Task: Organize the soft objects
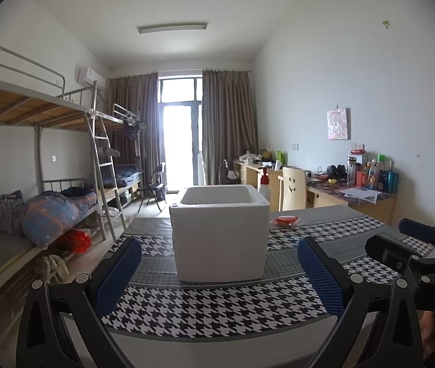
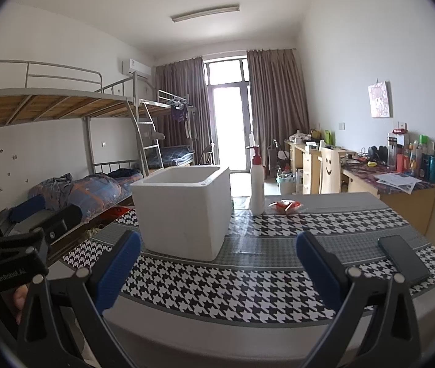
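A white foam box (image 1: 220,233) stands open-topped on the houndstooth-patterned table (image 1: 217,309); its inside is hidden from here. The same foam box (image 2: 182,210) shows left of centre in the right wrist view. A small red item in clear wrap (image 1: 285,221) lies behind the box to its right, and the red wrapped item (image 2: 285,206) sits beside a white pump bottle (image 2: 257,184). My left gripper (image 1: 217,271) is open just in front of the box, nothing between its blue pads. My right gripper (image 2: 217,268) is open over the near table edge, to the right of the left one.
A black phone (image 2: 404,259) lies on the table at the right. Bunk beds (image 1: 48,165) with bedding line the left wall. Desks (image 1: 355,196) with bottles and a chair (image 1: 292,188) stand along the right wall. A curtained balcony door (image 1: 180,141) is at the far end.
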Tool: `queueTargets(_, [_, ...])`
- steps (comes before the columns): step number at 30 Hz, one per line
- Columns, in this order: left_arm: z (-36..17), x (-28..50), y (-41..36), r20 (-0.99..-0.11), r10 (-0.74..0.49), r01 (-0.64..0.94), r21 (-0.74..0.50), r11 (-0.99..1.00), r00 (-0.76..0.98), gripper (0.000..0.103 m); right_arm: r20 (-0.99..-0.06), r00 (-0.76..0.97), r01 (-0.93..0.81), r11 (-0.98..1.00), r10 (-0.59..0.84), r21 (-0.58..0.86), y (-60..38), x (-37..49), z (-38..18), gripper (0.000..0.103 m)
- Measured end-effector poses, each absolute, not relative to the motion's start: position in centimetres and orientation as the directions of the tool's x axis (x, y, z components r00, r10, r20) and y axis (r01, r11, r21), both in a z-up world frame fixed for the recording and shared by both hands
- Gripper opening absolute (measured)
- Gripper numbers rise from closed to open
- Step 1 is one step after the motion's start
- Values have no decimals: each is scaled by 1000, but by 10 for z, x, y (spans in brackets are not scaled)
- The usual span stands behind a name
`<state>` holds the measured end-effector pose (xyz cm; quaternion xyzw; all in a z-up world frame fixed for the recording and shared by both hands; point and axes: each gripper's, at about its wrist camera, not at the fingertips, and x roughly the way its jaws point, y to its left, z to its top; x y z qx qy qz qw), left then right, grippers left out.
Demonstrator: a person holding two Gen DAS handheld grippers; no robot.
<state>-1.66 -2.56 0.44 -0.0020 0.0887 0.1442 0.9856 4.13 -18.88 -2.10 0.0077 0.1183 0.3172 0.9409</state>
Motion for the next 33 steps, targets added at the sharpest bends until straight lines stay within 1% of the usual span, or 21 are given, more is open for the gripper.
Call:
queueTargets(9, [-3,-15,-23,-185,283,-286,7,958,941,102,-219,779,-585,807,587,83,-188,40,-28,102])
queueTargets(17, [-1,-18,-25,-172,267,-269,12,963,948,102,-201,798,-566,821,569,75,-192,36,-26,102])
queueTargets(21, [-2,-17,-27,-174,264,-264,24,964,949,102,-209,794,-567,820,570,80,-192,37,-28,102])
queueTargets(33, [-3,-16,-23,-195,244,-247,9,969,950,102,-217,797,-562,824,564,75,-191,36,-32,102])
